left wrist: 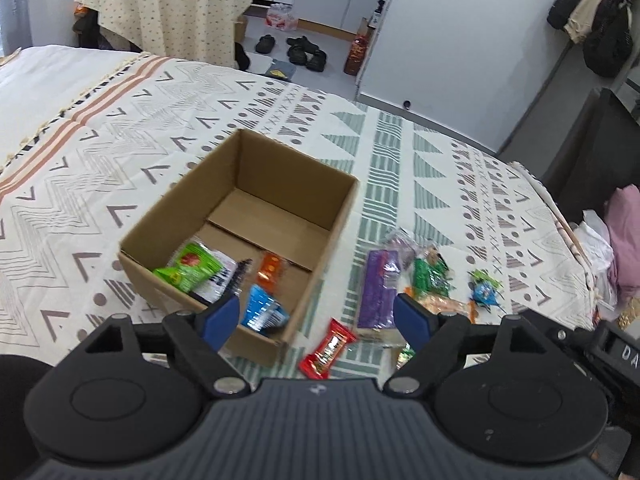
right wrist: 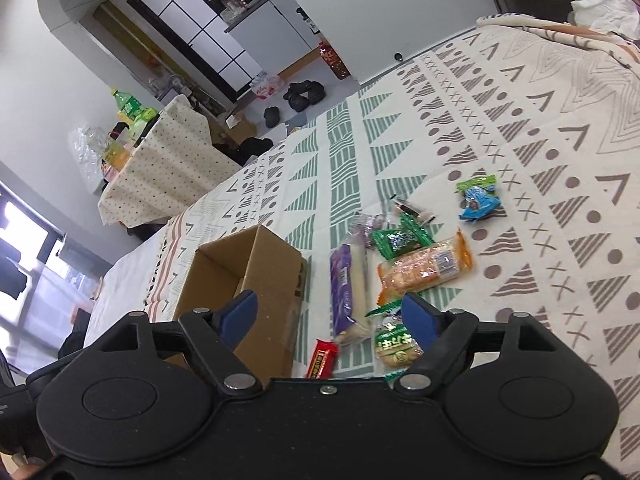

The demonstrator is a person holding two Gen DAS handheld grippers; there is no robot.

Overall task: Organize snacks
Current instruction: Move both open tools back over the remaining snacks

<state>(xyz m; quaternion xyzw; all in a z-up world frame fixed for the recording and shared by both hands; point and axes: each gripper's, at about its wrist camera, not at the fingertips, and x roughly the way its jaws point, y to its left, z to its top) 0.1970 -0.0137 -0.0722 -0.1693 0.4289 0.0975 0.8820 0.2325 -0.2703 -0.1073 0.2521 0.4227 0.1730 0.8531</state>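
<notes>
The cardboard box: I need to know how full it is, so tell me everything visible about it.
The cardboard box is plain brown corrugated card, open-topped and upright on the patterned bedspread. Its floor shows two bottom flaps meeting at a seam. Only the near end holds snacks: a green packet, an orange packet and a blue packet. The far half is bare. Neither tool touches it.

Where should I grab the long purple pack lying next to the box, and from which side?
Grip the purple pack across its narrow width near the middle, coming straight down from above. It lies flat on the cloth, long and slim, beside the box. The open right gripper looks nearest, though other snacks crowd the side away from the box.
</notes>
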